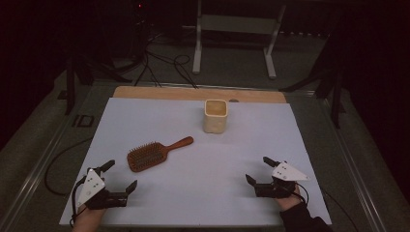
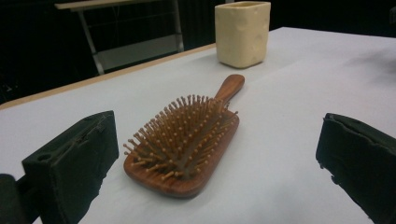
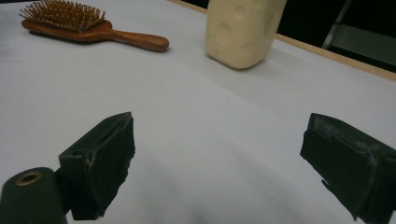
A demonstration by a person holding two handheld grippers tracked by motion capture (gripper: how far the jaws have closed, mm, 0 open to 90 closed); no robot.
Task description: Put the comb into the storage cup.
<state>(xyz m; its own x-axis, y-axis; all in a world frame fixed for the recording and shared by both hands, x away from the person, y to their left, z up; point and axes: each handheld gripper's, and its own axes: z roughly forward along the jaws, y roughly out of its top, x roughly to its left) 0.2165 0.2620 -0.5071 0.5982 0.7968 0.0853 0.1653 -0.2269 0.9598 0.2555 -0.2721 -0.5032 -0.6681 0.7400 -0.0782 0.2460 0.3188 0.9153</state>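
Brush [image 1: 146,155] lies bristles-up on the sheet [image 1: 193,193], untouched, near the cup [image 1: 215,116]. Left gripper [image 1: 120,176] and right gripper [image 1: 257,170] rest wide apart, empty. Nothing appears begun; everything remains.

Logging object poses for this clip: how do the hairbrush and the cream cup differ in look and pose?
The hairbrush lies flat, bristles up, handle angled toward the cup; the cup stands upright, mouth open. The hairbrush is reddish-brown wood; the cup is pale cream with dimpled sides. The hairbrush sits nearer the left gripper; the cup sits farther back, near the table's far edge. Both rest on the white sheet, untouched.
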